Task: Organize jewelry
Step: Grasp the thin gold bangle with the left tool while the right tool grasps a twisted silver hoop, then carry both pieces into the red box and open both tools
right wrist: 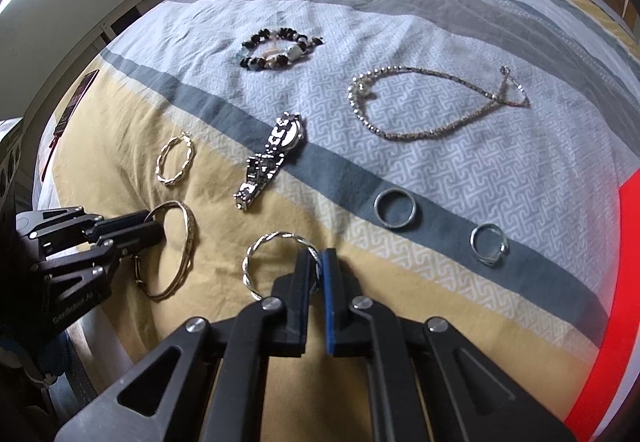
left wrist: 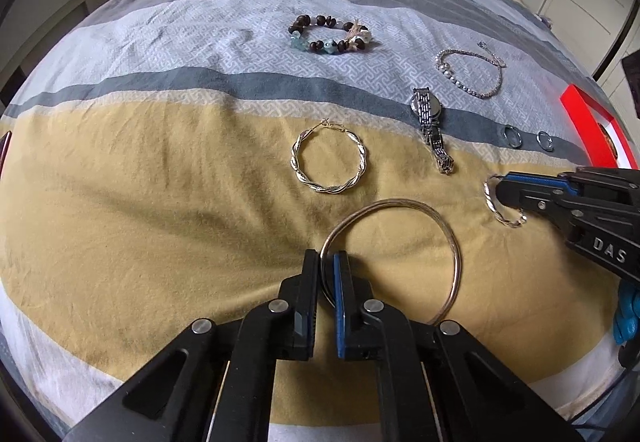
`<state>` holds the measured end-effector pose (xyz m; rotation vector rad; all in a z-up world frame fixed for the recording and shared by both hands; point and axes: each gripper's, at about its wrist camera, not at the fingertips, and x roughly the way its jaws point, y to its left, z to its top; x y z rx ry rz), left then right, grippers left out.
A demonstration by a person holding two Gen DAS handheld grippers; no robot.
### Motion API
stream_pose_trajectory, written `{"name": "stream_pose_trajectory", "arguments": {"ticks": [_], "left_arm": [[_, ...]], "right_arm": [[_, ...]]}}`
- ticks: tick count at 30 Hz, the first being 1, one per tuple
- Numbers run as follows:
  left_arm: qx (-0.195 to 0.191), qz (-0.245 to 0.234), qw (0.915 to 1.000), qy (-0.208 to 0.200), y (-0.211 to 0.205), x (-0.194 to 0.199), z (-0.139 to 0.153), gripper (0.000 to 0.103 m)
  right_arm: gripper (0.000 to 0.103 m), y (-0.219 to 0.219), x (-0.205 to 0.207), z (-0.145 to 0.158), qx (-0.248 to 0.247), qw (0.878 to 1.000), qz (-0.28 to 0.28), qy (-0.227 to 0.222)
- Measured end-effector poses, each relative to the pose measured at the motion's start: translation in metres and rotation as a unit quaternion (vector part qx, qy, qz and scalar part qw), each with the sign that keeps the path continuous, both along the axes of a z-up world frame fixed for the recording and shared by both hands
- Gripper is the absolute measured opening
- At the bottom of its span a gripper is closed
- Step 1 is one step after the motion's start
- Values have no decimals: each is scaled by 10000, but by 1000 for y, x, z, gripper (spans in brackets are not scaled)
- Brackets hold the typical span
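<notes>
On a striped bedspread [left wrist: 160, 202], the left gripper [left wrist: 327, 258] pinches a thin bangle [left wrist: 454, 242]; the right gripper [right wrist: 319, 256] pinches a twisted hoop [right wrist: 250, 258]. A red box [left wrist: 592, 122] sits at the right edge, contents hidden.

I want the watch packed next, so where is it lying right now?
The watch lies diagonally across the grey stripe mid-bed, between the twisted gold hoop and the two rings.

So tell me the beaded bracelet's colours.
Beaded bracelet: dark brown beads with pale blue-green and white ones; clearest in left wrist view.
</notes>
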<state>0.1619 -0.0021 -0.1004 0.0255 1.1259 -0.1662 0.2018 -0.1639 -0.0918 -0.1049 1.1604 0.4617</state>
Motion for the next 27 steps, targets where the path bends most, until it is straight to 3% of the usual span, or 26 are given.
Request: {"name": "stream_pose_trajectory", "arguments": {"ticks": [14, 27], "left_arm": [[397, 21, 9985, -390, -16, -18, 35, 4], [902, -277, 9910, -947, -59, -49, 82, 3]], "right_arm": [[5, -29, -43, 57, 123, 9982, -252, -536], [5, -73, -111, 116, 191, 9911, -660, -1141]]}}
